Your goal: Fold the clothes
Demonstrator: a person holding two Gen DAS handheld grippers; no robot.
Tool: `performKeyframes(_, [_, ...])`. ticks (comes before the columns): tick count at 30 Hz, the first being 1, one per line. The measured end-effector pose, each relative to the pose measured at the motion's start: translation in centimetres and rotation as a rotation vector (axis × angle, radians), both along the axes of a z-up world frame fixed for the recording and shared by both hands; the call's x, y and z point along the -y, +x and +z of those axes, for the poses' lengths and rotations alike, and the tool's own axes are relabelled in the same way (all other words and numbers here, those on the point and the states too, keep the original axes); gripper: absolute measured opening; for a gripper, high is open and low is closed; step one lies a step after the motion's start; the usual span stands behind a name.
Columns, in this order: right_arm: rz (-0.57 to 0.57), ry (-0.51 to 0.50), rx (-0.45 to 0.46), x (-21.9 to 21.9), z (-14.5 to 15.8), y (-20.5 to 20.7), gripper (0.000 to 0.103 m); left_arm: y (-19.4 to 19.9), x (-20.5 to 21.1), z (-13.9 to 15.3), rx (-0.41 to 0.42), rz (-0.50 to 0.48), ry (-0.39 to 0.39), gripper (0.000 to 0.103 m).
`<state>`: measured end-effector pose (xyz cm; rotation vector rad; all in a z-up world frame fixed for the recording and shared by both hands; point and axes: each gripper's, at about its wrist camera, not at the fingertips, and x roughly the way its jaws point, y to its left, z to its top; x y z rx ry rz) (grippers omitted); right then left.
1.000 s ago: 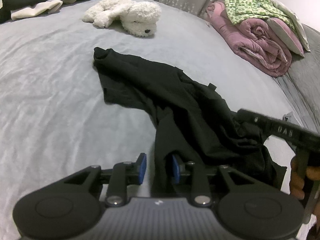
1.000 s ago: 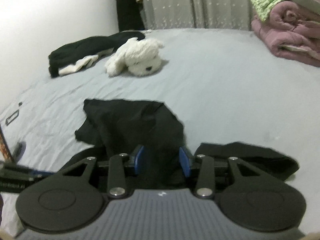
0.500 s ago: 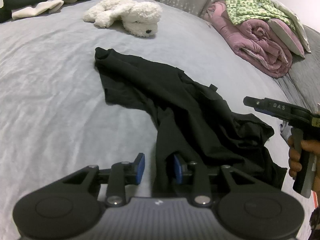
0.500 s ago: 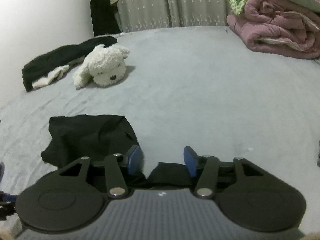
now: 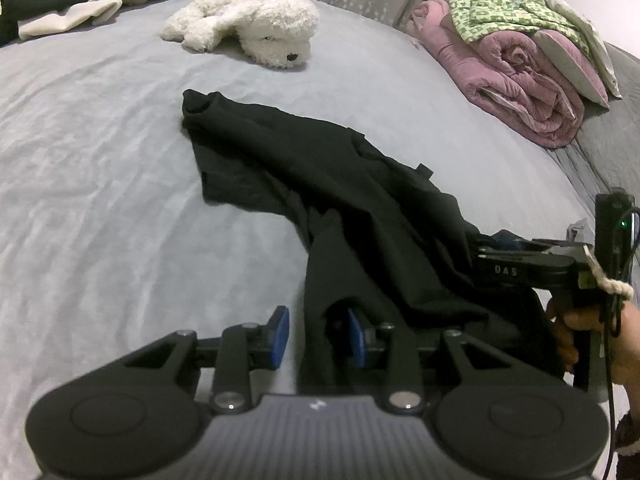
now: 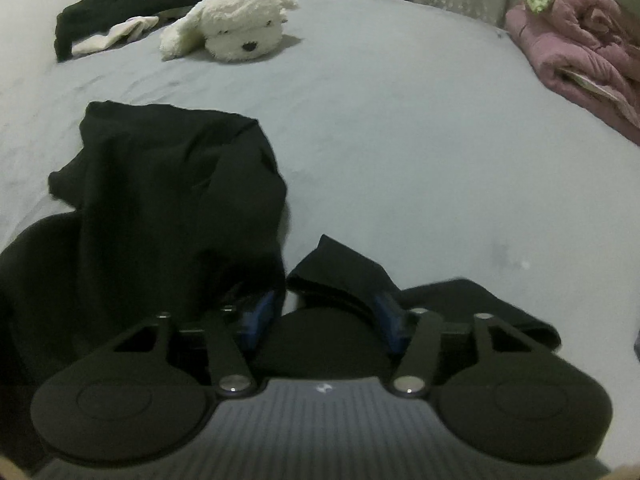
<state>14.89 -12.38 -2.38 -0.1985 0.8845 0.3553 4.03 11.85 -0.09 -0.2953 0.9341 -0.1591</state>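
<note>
Left wrist view: left tongs point(image 5: 318, 336) and right tongs point(image 6: 326, 314), jaws part-open, black garment point(image 5: 340, 184) between, grip unclear.

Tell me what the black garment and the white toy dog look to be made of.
Black garment: thin matte knit, probably cotton jersey; it drapes limply in soft folds with no sheen.
White toy dog: fluffy plush, likely synthetic pile; its surface is curly and tufted.

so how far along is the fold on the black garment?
Early. Nothing looks folded: the black garment lies rumpled on the grey bed. In hand: left gripper and right gripper each straddle an edge, jaws apart. Left: grasping, spreading it flat, every fold.
</note>
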Motion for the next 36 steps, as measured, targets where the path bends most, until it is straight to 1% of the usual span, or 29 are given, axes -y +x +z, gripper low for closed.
performKeyframes(1, [0.001,0.001,-0.001,0.1,0.1,-0.2,0.03,0.0,0.0,0.0,0.0,0.0,-0.001,0.033])
performKeyframes(2, [0.001,-0.033,0.016,-0.1,0.2,-0.4,0.017,0.0,0.1,0.0,0.0,0.0,-0.002,0.033])
performKeyframes(4, [-0.004,-0.06,0.062,0.1,0.7,-0.9,0.014,0.0,0.1,0.0,0.001,-0.001,-0.002,0.033])
performKeyframes(5, [-0.019,-0.075,0.091,0.2,1.0,-1.1,0.014,0.0,0.1,-0.1,0.002,-0.002,-0.002,0.033])
performKeyframes(10, [-0.122,-0.192,0.298,1.5,3.2,-1.1,0.013,0.0,0.2,-0.2,0.0,-0.008,0.001,0.033])
performKeyframes(16, [-0.222,-0.296,0.446,3.1,4.4,1.0,0.013,0.1,0.6,-0.3,-0.002,-0.01,0.001,0.033])
performKeyframes(19, [-0.274,-0.316,0.473,4.3,4.6,2.3,0.013,0.1,0.8,-0.4,-0.005,-0.016,0.004,0.033])
performKeyframes(22, [-0.297,-0.353,0.481,5.0,4.2,4.1,0.013,0.1,1.0,-0.6,-0.007,-0.021,0.01,0.034])
performKeyframes(26, [-0.301,-0.434,0.503,5.0,3.8,6.7,0.013,0.1,1.2,-0.7,-0.008,-0.028,0.012,0.036])
performKeyframes(29, [-0.325,-0.473,0.513,5.1,4.0,8.5,0.013,0.2,1.5,-0.8,-0.01,-0.037,0.005,0.038])
performKeyframes(34, [-0.395,-0.473,0.499,5.8,4.6,11.3,0.013,0.5,1.8,-0.9,-0.013,-0.048,0.002,0.038])
performKeyframes(36, [-0.416,-0.464,0.474,6.1,4.3,12.1,0.013,0.5,1.8,-0.9,-0.014,-0.049,0.002,0.038])
